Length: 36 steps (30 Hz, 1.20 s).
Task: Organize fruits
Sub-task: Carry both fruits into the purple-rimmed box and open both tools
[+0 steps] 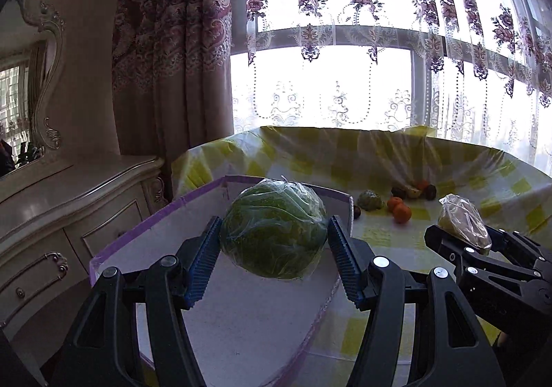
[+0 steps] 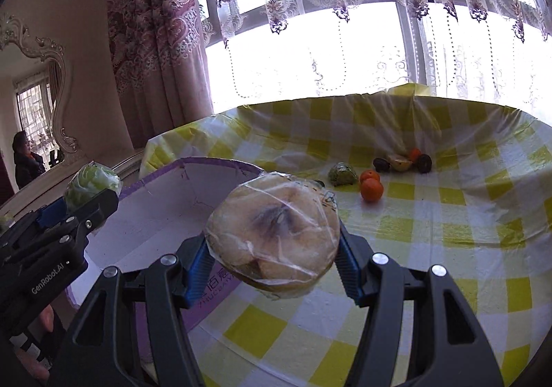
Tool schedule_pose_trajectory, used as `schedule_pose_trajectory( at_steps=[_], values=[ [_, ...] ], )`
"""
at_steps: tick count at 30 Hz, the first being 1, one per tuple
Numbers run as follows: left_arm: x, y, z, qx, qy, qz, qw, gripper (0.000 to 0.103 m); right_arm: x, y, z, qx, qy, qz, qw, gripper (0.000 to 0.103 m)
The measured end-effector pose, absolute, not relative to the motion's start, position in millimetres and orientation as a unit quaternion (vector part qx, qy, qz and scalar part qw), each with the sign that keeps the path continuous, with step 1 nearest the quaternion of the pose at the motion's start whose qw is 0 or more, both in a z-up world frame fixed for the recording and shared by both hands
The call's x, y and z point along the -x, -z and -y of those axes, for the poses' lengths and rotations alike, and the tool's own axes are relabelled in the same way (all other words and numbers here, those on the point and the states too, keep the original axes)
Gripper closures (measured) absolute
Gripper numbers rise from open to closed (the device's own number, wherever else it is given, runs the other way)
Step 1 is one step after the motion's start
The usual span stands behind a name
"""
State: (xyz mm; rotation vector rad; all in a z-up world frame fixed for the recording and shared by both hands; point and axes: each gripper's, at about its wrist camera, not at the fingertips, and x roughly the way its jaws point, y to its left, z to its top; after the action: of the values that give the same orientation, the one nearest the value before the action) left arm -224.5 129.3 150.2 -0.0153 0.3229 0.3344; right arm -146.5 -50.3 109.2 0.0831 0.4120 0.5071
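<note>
My left gripper (image 1: 274, 242) is shut on a green round produce wrapped in clear film (image 1: 274, 230), held in the air over an open white box with a purple rim (image 1: 241, 318). My right gripper (image 2: 272, 252) is shut on a tan round fruit wrapped in film (image 2: 274, 242), lifted above the box's right edge (image 2: 220, 162). In the left wrist view the right gripper (image 1: 462, 235) and its wrapped tan fruit (image 1: 464, 219) show at the right. The left gripper (image 2: 93, 197) with the green produce (image 2: 91, 183) shows at the left of the right wrist view.
A yellow-checked cloth (image 2: 431, 231) covers the table. Far on it lie two oranges (image 2: 371, 185), a green bumpy fruit (image 2: 341, 174) and a small pile of dark and yellow fruits (image 2: 403, 161). A cream dresser (image 1: 69, 214) and mirror stand at the left; a curtained window is behind.
</note>
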Motion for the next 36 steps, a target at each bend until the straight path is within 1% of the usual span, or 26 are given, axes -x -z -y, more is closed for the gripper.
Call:
schedule_pose_trajectory(
  at_steps=[3,6,11,16,23,29,36],
  values=[
    [226,-150,-152,0.015,-0.196,-0.157,0.968,0.044,150,-118,22,-0.018,-0.267,-0.187,0.945,0.041],
    [223,-146,-171,0.028,-0.209,-0.172,0.962,0.044,149,-121,-7,0.006,-0.290,-0.183,0.939,0.041],
    [212,-134,-202,0.055,-0.202,-0.241,0.948,0.044,141,-125,-53,0.051,-0.310,-0.203,0.928,0.041],
    [206,-121,-226,0.070,-0.197,-0.296,0.932,0.044,124,-123,-92,0.117,-0.322,-0.264,0.902,0.041],
    [194,-105,-246,0.078,-0.175,-0.363,0.912,0.043,110,-94,-143,0.249,-0.319,-0.344,0.847,0.041],
    [181,-87,-257,0.090,-0.148,-0.429,0.887,0.043,103,-79,-165,0.300,-0.312,-0.385,0.815,0.041],
    [183,-89,-263,0.092,-0.143,-0.432,0.886,0.041,91,-64,-177,0.326,-0.305,-0.429,0.785,0.041]
  ],
)
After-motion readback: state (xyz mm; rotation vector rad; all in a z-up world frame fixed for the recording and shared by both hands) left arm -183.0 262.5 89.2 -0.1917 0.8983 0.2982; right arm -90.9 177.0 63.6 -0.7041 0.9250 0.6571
